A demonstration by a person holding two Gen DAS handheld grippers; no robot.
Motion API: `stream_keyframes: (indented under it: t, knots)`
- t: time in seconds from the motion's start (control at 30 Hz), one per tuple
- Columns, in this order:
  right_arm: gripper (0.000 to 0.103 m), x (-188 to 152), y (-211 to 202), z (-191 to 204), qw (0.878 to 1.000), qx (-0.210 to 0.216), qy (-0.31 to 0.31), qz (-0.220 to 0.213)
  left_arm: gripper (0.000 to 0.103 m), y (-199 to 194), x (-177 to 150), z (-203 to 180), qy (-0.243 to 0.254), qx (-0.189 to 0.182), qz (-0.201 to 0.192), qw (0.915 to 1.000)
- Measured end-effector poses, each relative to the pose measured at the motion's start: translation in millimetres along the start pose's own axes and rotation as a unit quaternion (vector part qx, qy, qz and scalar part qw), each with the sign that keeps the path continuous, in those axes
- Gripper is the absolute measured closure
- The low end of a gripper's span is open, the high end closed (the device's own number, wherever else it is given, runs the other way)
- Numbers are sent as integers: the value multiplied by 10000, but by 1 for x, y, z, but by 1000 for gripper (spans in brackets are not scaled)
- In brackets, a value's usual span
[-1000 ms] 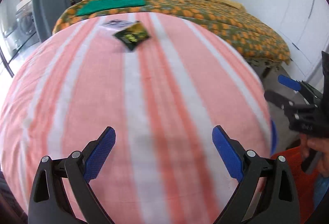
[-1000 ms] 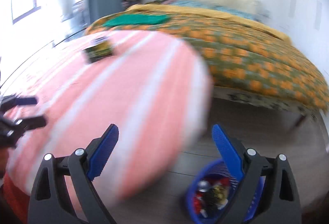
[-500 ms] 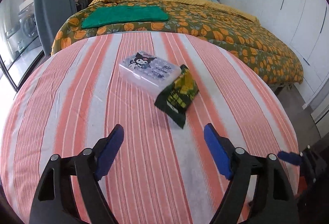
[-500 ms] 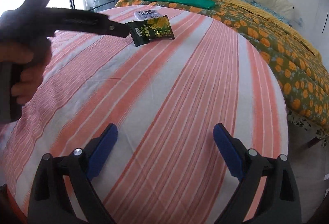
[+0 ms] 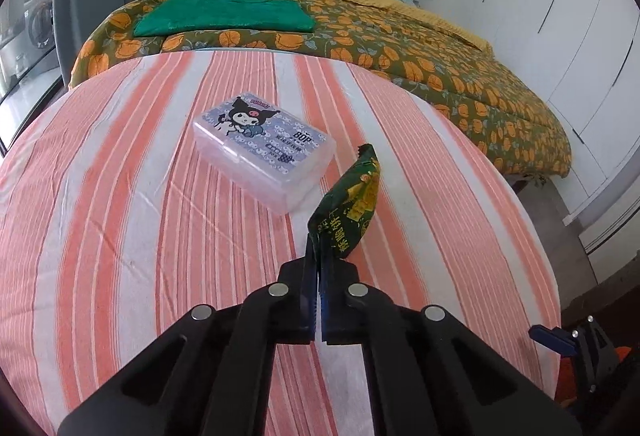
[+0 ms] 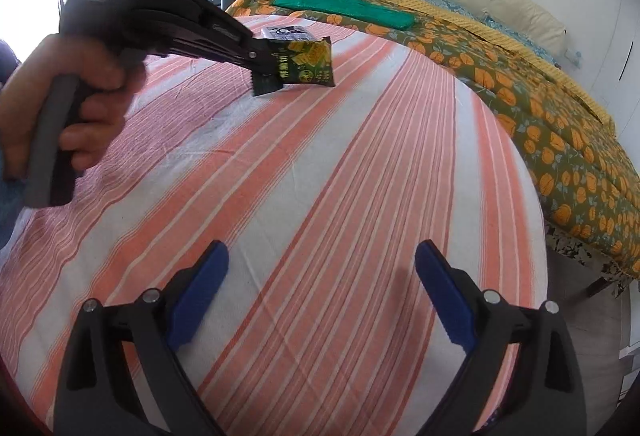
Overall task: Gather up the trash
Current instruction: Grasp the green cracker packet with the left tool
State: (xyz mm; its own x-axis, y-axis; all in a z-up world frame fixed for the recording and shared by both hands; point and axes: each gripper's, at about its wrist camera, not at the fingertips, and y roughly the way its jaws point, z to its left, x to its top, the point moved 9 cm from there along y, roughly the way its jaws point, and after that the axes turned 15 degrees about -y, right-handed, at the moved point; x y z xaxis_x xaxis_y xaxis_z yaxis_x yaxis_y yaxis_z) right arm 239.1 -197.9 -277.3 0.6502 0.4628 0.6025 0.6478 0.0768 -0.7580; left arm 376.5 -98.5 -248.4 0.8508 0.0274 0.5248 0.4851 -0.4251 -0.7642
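Note:
A dark green snack wrapper (image 5: pixel 352 204) with yellow print is pinched at its near end by my left gripper (image 5: pixel 318 264), which is shut on it and holds it tilted up just above the striped tablecloth. The right wrist view shows the same wrapper (image 6: pixel 306 66) held at the tip of the left gripper (image 6: pixel 264 70), low over the table. My right gripper (image 6: pixel 320 284) is open and empty, over the near part of the round table. Its blue fingertip (image 5: pixel 554 338) shows at the lower right of the left wrist view.
A clear plastic box (image 5: pixel 264 152) with a cartoon label lies on the round table (image 5: pixel 120 196) just left of the wrapper. A bed (image 5: pixel 400 48) with an orange-patterned cover and a green cloth (image 5: pixel 224 14) stands behind the table. White cupboards line the right wall.
My left gripper moved forward to the wrapper and shut on its near end, lifting it off the cloth. My right gripper swung from over the floor and blue bin to over the table.

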Motion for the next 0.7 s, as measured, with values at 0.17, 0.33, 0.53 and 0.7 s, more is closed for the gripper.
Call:
stream_keyframes:
  t: [0.17, 0.33, 0.53, 0.7]
  knots:
    - [12, 0, 0, -1, 10000, 18, 23, 0, 103, -46, -42, 28, -646, -130, 316, 9973]
    - [12, 0, 0, -1, 10000, -29, -15, -6, 99, -73, -71, 76, -1369, -203, 584, 9887]
    - [12, 0, -1, 0, 10000, -50, -27, -10, 40, -93, -53, 91, -895, 188, 169, 9957]
    - [12, 1, -1, -1, 9999, -99, -52, -10, 18, -88, -39, 60, 490, 171, 165, 9985]
